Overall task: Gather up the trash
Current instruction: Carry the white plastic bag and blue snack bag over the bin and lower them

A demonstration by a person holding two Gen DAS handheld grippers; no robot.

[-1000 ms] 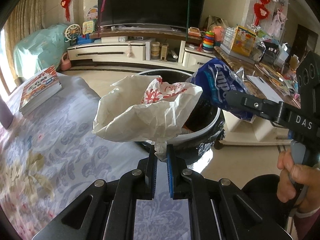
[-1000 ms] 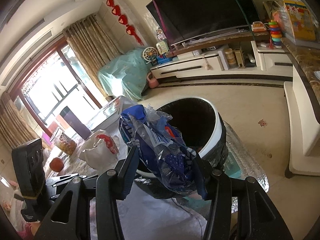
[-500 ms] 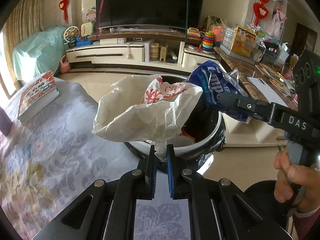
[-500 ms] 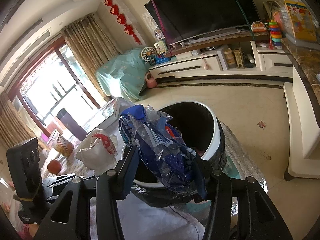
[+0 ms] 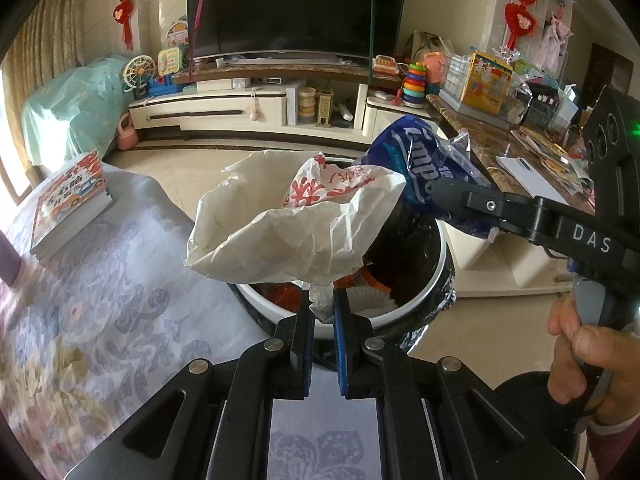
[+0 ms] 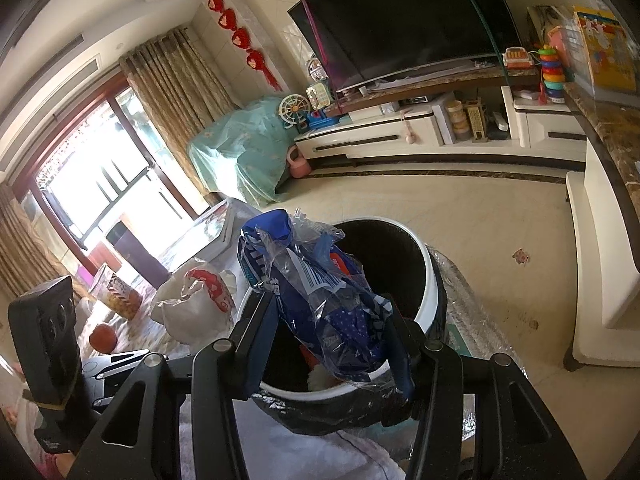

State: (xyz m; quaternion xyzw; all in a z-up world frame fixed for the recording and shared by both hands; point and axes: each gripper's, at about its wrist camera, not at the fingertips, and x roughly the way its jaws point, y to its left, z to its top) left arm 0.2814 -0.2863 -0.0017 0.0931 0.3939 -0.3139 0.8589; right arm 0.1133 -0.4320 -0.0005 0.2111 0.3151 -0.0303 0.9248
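Compared with a second ago, both views show the bin (image 5: 436,280) lower and nearer in frame, its white rim more exposed below the held trash; neither grip has changed.

Left gripper (image 5: 322,312): jaws almost fully closed, blue pads pinching a twisted tail of the white plastic bag (image 5: 296,228). From the pinch the bag balloons toward 12 o'clock; it is crumpled and puffed, with red printed characters on its upper face. It hangs over the 9 o'clock side of the bin mouth, above the rim.

Right gripper (image 6: 332,340): jaws about half open, closed on the blue wrapper (image 6: 316,292), one finger against each side. Wrapper is blue with white lettering, crinkled, with a clear film portion; it stands up from the jaws toward 11 o'clock. In the left wrist view the same wrapper (image 5: 424,172) sits at the 2 o'clock edge of the bin, touching the white bag's right edge. A hand (image 5: 580,356) grips the right gripper's handle at 4 o'clock of that view.

Bin: round, white rim, black liner, on the floor just beside the worktop (image 5: 80,300) with a floral cloth. Orange and white scraps visible inside.

A book (image 5: 68,204) lies on the worktop at 9 o'clock, well apart from the bin.
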